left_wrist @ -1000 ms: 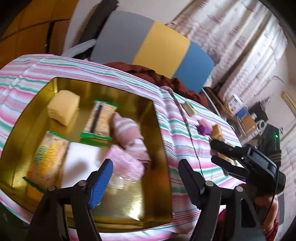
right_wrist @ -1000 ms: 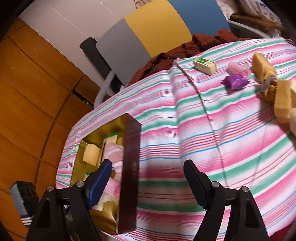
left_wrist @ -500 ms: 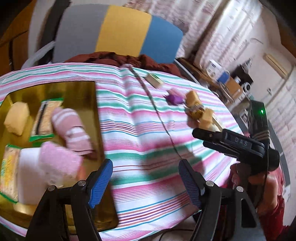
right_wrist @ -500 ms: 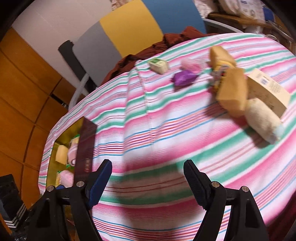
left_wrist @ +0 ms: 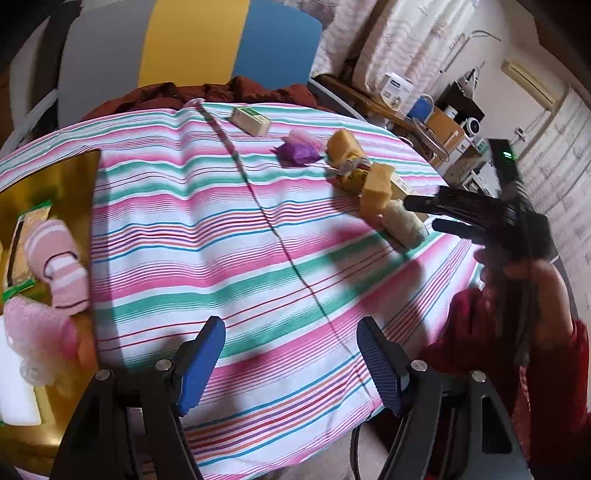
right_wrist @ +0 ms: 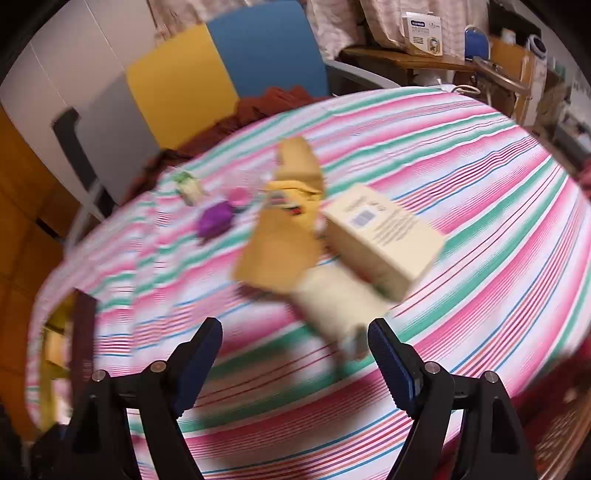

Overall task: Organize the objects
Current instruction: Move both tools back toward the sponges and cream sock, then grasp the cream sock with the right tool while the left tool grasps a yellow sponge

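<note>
no text can be read with certainty. printed lines and a small blue patch are seen on the top face of the cream cardboard box [right_wrist: 384, 236] lying on the striped table [right_wrist: 480, 177], but they are too blurred to be made out. blue print is seen on the white carton [right_wrist: 421, 33] standing on the wooden shelf [right_wrist: 399, 61] at the back, and its letters are too small to be told. green marking is seen on the small white packet [left_wrist: 250, 120], unreadable.

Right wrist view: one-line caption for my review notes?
Open right gripper above striped cloth, facing blurred pile: sponge, box, cream roll.
</note>
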